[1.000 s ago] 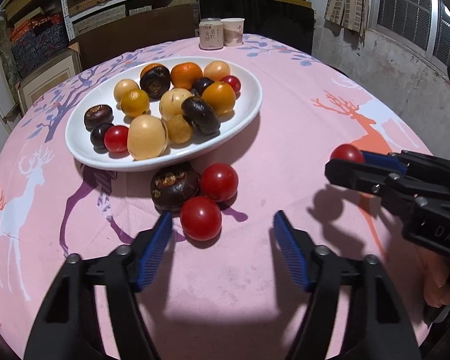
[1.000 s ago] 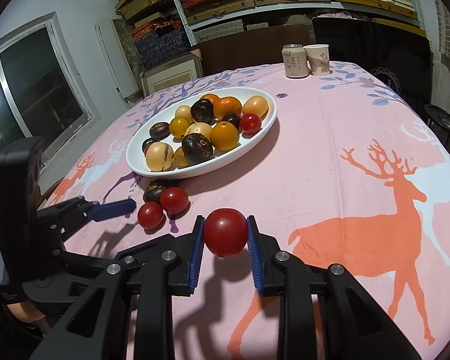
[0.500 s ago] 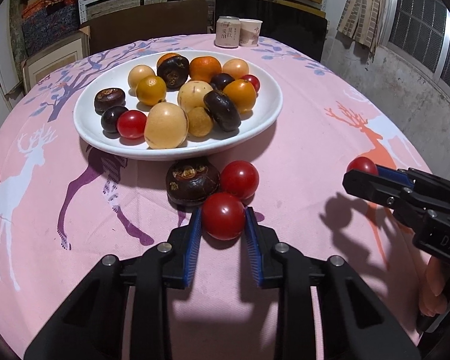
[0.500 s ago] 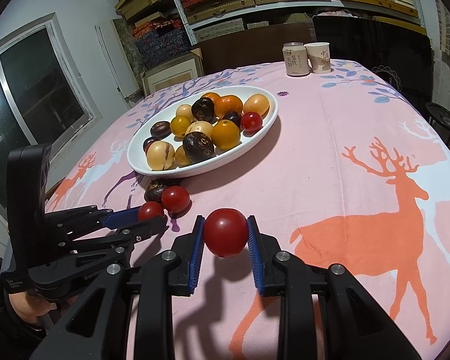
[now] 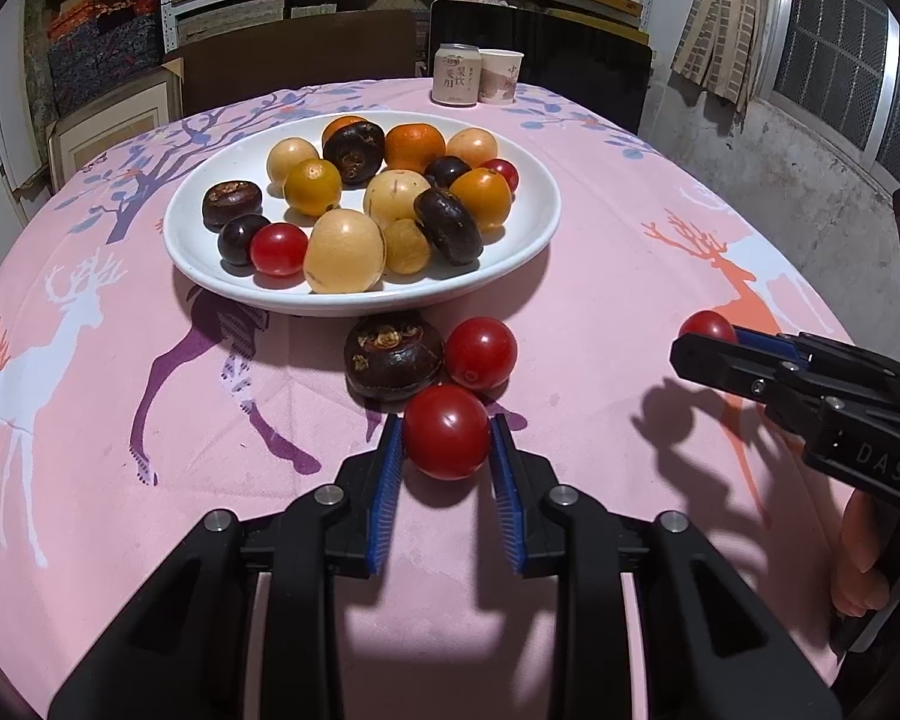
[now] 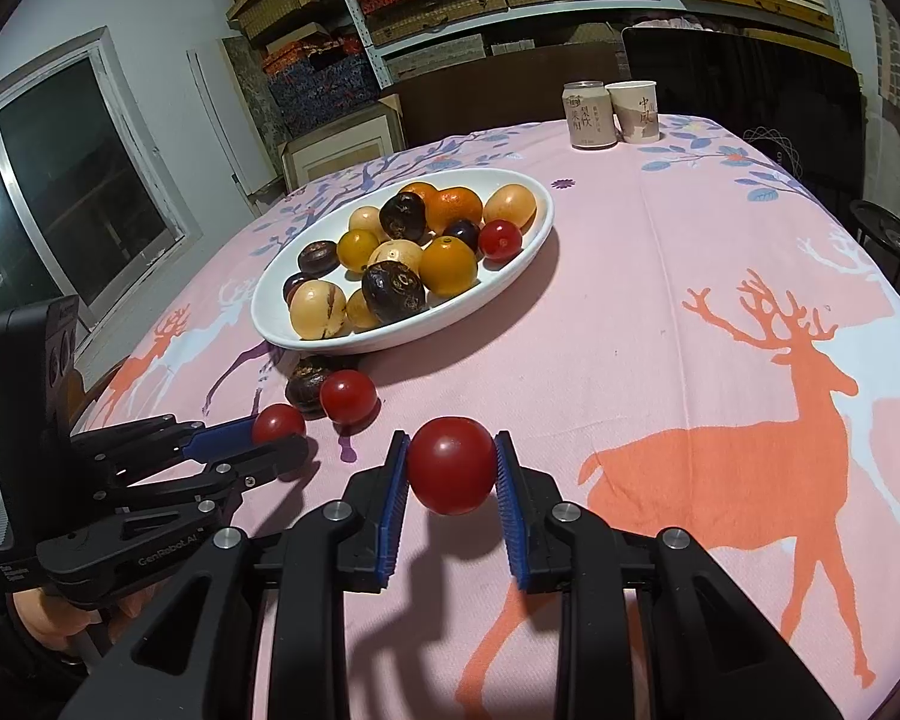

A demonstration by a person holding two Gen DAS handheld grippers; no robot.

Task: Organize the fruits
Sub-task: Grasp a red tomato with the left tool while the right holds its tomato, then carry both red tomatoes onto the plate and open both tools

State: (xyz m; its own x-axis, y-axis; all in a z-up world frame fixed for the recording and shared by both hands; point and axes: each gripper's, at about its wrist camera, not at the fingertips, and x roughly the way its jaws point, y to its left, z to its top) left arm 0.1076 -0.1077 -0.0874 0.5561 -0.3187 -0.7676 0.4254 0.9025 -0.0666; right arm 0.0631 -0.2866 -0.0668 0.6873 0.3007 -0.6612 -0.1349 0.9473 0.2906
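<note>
We see the white plate (image 5: 528,252) full of fruit, and just in front of it a dark brown fruit (image 5: 393,355) and a red tomato (image 5: 480,353) sit touching on the pink cloth (image 5: 618,276). Our left gripper (image 5: 447,450) squeezes a second tomato (image 5: 447,431) in front of the plate. Farther right of the plate, our right gripper (image 6: 452,471) squeezes a third tomato (image 6: 452,465) above the cloth.
</note>
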